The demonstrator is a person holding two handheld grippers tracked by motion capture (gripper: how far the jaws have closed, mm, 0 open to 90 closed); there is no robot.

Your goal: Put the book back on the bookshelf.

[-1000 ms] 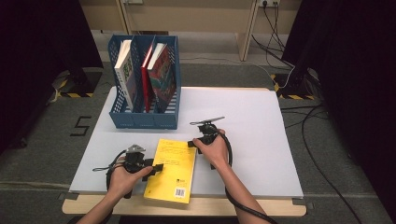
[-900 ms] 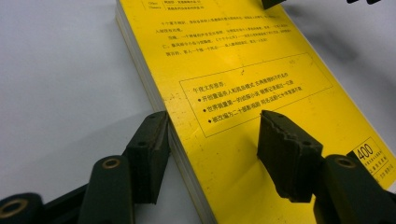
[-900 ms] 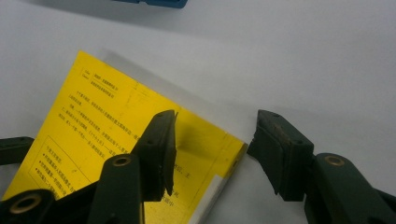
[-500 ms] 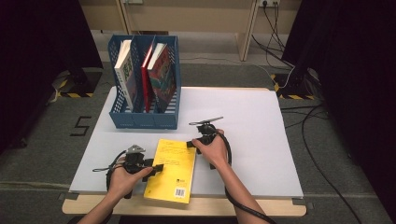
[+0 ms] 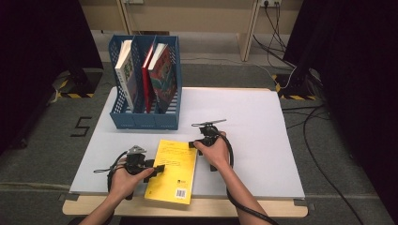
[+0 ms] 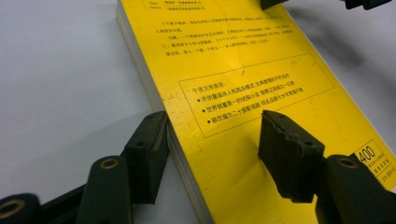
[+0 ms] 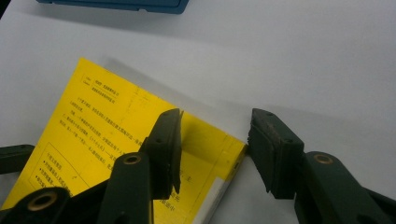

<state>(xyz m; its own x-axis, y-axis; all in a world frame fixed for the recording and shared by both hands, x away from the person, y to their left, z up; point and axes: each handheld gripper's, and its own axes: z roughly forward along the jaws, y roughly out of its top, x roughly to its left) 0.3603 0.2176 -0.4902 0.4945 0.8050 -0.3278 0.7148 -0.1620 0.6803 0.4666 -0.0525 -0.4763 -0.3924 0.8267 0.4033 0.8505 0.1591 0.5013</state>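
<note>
A yellow book lies flat on the white table near its front edge. My left gripper is open at the book's left side. In the left gripper view one jaw sits on the table against the page edge and the other stands over the cover. My right gripper is open at the book's far right corner. Its jaws have just been closing with that corner between them. One jaw is over the cover and the other is beside the edge, a gap away.
A blue file holder stands at the table's back left with a white book, a red book and an illustrated book upright in it. Bare tabletop stretches to the right. Cables lie on the floor at right.
</note>
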